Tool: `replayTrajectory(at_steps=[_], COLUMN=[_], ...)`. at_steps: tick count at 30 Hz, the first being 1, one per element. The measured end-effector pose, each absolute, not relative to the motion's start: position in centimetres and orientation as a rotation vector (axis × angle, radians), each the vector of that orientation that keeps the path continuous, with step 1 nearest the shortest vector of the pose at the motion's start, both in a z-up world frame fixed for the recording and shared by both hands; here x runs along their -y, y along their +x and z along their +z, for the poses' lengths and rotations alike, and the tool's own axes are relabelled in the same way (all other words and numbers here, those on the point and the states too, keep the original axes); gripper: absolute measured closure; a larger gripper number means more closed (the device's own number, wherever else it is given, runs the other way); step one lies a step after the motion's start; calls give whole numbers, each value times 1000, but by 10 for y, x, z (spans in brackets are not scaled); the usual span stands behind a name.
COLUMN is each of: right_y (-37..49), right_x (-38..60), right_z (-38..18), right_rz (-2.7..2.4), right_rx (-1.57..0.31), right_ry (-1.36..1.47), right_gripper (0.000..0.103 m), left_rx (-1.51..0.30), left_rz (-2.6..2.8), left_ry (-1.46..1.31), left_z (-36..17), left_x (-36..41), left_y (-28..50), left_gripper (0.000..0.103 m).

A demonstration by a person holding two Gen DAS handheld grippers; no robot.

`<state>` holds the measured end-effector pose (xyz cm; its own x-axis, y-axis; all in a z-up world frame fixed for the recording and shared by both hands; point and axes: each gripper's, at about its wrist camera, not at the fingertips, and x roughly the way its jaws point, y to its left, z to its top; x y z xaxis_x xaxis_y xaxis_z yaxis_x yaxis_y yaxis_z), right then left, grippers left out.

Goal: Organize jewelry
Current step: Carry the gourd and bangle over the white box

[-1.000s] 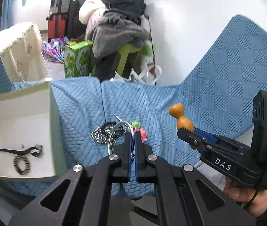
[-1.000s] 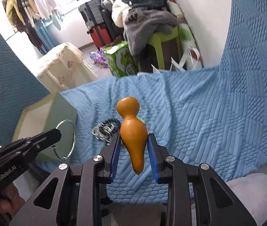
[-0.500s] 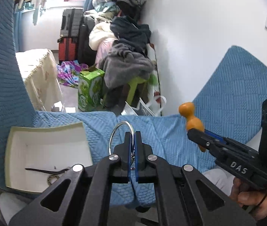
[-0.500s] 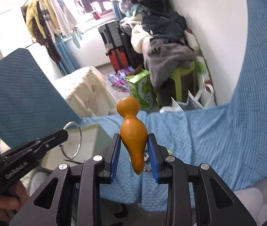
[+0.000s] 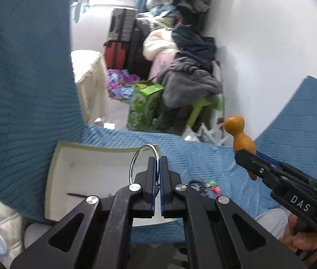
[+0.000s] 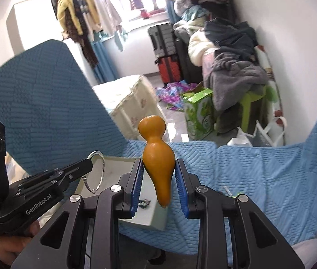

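My left gripper (image 5: pixel 157 164) is shut on a thin silver bangle (image 5: pixel 137 160), held upright in the air above the white open box (image 5: pixel 57 170). The bangle and left gripper also show in the right wrist view (image 6: pixel 97 172). My right gripper (image 6: pixel 158 179) is shut on an orange gourd-shaped pendant (image 6: pixel 157 152), held up above the blue cover; it shows at the right in the left wrist view (image 5: pixel 240 137). A dark beaded bracelet (image 5: pixel 195 183) and small green and pink pieces (image 5: pixel 213 186) lie on the cover beside the box. A dark hair clip (image 5: pixel 78 194) lies inside the box.
The blue quilted cover (image 6: pixel 259 179) spans a seat with raised sides left and right. Beyond it stand a cream-draped table (image 6: pixel 131 98), a green carton (image 6: pixel 197 112), suitcases (image 6: pixel 165 51) and a pile of clothes (image 6: pixel 232 58) against the white wall.
Both grippers have lifted well above the cover with their loads. The left one has moved left with the bangle, from over the beaded bracelet to over the white box.
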<state>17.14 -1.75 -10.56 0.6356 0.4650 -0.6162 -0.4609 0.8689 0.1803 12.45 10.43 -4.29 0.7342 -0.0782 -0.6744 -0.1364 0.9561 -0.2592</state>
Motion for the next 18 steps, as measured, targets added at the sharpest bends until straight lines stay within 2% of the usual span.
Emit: replayTrajectory(at_steps=[18], right_y=[208], right_x=[-47], right_z=[-209], right_rz=[569], right_rx=[-942], right_ry=[-153], right_gripper=[77], left_rx=[-904], left_rz=[140], left_ry=[-408], left_z=[-128], left_x=[-160], left_y=[150], left_gripper=[101])
